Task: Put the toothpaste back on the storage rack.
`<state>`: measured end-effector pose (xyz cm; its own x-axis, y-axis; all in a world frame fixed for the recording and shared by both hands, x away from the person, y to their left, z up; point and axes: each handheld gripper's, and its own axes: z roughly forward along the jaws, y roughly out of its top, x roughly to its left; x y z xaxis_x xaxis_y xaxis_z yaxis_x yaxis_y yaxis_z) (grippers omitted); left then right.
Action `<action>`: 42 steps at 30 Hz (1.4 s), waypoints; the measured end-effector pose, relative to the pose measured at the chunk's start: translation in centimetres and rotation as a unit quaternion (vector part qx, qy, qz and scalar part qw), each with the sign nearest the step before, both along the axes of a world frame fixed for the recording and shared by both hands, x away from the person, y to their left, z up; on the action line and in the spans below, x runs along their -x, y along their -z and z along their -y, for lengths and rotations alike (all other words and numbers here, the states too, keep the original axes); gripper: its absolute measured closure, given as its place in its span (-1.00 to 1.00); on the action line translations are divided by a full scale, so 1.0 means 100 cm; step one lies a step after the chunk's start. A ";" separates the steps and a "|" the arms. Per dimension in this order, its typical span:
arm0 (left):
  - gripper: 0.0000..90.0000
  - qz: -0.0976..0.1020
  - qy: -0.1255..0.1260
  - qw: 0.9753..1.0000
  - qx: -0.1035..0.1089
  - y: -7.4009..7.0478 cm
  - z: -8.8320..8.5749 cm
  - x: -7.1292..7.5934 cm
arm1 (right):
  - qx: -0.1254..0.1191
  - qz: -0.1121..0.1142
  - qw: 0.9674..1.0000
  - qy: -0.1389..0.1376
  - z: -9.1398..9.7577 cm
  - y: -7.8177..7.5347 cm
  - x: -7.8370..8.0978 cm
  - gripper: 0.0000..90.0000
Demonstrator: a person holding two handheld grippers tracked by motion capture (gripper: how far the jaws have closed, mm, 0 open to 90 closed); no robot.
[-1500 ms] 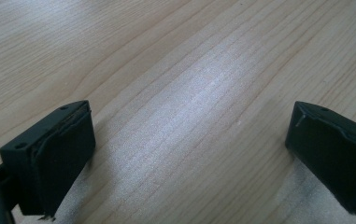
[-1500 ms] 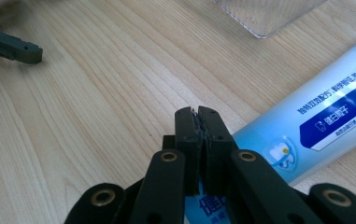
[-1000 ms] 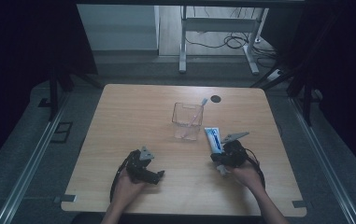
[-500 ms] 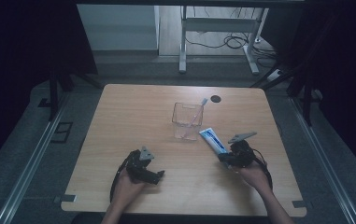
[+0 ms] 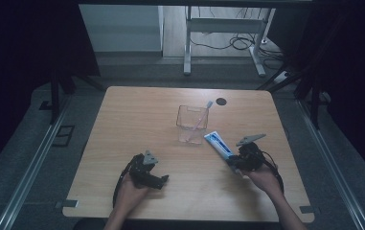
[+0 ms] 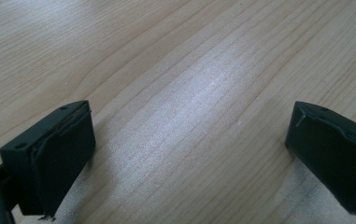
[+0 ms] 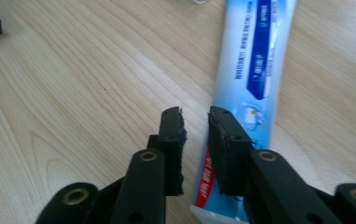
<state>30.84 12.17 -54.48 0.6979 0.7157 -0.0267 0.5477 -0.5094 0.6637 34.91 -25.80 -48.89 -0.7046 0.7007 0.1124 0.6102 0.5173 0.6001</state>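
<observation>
A white and blue toothpaste tube [image 5: 218, 144] [image 7: 255, 56] lies slanted on the wooden table [image 5: 137, 120], right of a clear cup [image 5: 192, 125]. A pink toothbrush [image 5: 201, 115] leans inside the cup. My right gripper [image 5: 234, 162] [image 7: 195, 116] is at the tube's near, red end. Its jaws stand close together with a thin gap, pinching the tube's left edge, and the right jaw covers part of the tube. My left gripper [image 5: 161, 180] [image 6: 189, 135] rests at the front left of the table, wide open over bare wood.
A round black hole [image 5: 221, 101] sits in the table behind the cup. Beyond the table's far edge stands a metal frame [image 5: 223, 28] with cables on the floor. Dark curtains hang on both sides.
My right gripper has moved to the right, and the tube's near end has swung right with it, so the tube now lies slanted. The left gripper has not moved.
</observation>
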 end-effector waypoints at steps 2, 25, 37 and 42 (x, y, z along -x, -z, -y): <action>-0.97 0.000 0.000 1.000 0.000 0.000 0.000 0.000 | 0.005 -0.002 1.000 0.002 0.001 -0.003 -0.001 0.52; -0.97 -0.001 0.000 1.000 -0.001 0.000 0.000 0.000 | 0.090 -0.066 0.994 0.006 -0.008 -0.008 -0.038 0.04; -0.97 -0.001 0.001 1.000 -0.001 0.000 0.000 0.000 | 0.139 -0.129 0.982 0.021 -0.034 0.000 -0.072 -0.02; -0.97 -0.001 0.001 1.000 -0.001 0.000 0.000 0.000 | 0.163 -0.144 0.976 0.024 -0.044 0.006 -0.081 -0.02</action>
